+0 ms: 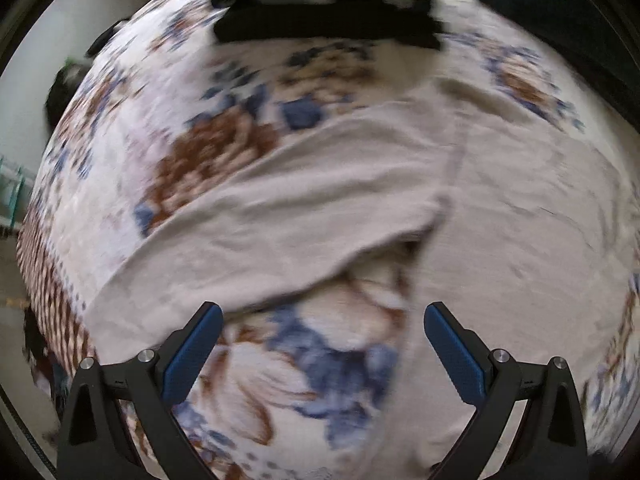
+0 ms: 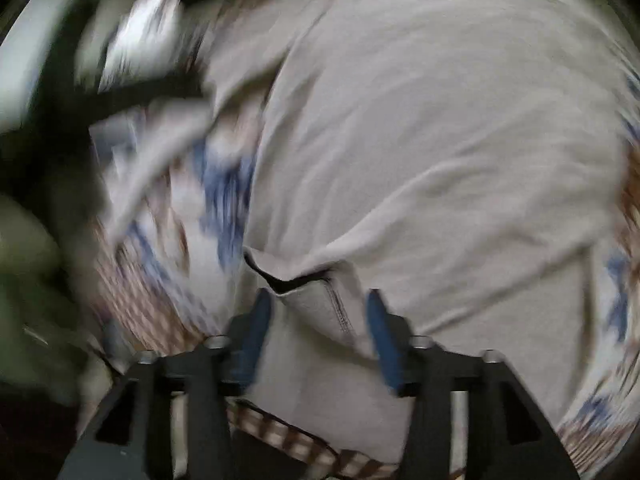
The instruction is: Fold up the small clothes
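A beige garment [image 1: 328, 204] lies spread on a floral bedspread [image 1: 216, 152]; a sleeve runs left and the body fills the right side. My left gripper [image 1: 323, 316] is open and empty, just above the bedspread below the sleeve's edge. In the right wrist view the same garment [image 2: 420, 140] fills the frame. My right gripper [image 2: 318, 300] has its jaws partly closed around a stitched hem corner of the garment [image 2: 320, 304]; the blue pads sit on either side of the fold, and the view is blurred by motion.
A black and white folded item [image 1: 320, 20] lies at the bed's far end. The bed's left edge drops to a pale floor [image 1: 24, 128]. Dark blurred shapes [image 2: 36, 240] sit to the left in the right wrist view.
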Available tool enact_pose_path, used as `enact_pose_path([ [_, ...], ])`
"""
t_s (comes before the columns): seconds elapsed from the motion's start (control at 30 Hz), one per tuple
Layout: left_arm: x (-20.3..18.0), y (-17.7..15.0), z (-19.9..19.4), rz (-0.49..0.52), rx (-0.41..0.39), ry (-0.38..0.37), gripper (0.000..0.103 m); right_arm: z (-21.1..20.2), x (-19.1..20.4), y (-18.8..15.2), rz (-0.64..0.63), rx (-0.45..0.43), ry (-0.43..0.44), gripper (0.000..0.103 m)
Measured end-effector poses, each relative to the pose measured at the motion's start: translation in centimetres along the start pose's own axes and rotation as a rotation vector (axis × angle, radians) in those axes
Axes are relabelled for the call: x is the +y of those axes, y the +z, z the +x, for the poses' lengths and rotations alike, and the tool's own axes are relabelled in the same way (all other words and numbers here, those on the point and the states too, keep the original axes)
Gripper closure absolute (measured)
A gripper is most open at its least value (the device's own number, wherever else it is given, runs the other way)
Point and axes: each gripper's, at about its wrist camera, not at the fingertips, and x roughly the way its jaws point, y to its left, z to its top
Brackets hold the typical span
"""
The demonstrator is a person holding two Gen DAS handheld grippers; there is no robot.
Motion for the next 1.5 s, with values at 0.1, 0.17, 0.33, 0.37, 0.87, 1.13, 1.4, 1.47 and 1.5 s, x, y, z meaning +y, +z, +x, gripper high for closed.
enact_pose_path([
  [0.1, -4.4, -0.9, -0.4, 0.089, -0.003, -0.053, 0.000, -3.4, -6.5, -0.3, 0.156, -0.086, -0.234, 0.043],
  [0.17, -7.2, -1.5, -0.4, 0.132, 0.002, -0.082, 0.000, -3.3, -9.9, -0.1, 0.188, -0.089, -0.322, 0.043],
  [0.33, -12.9, -3.0, 0.7, 0.245, 0.001, -0.097, 0.000, 1.5, -13.6, 0.0, 0.054, 0.018, -0.477, 0.043],
  [0.37, -13.5, -3.3, 1.0, 0.261, 0.006, -0.089, 0.000, 1.6, -14.2, -0.5, 0.036, -0.007, -0.544, 0.044],
  [0.87, -11.9, -4.3, 0.9, 0.245, 0.008, -0.052, 0.000, -5.4, -24.9, -2.9, 0.455, -0.108, -0.201, 0.058],
  [1.13, -12.8, -3.0, 0.6, 0.231, 0.003, -0.060, 0.000, 0.2, -18.3, -5.4, 0.007, 0.126, -0.407, 0.059],
  [1.4, -15.8, -2.3, 0.1, 0.269, -0.023, -0.104, 0.000, -2.5, -23.9, -9.6, 0.351, -0.121, -0.323, 0.100],
  [1.47, -16.7, -1.9, 0.2, 0.289, -0.027, -0.125, 0.000, -2.6, -25.5, -10.2, 0.428, -0.124, -0.294, 0.100],
  [1.5, -17.2, -1.8, 0.2, 0.300, -0.031, -0.143, 0.000, -2.7, -26.7, -10.7, 0.448, -0.115, -0.277, 0.101],
])
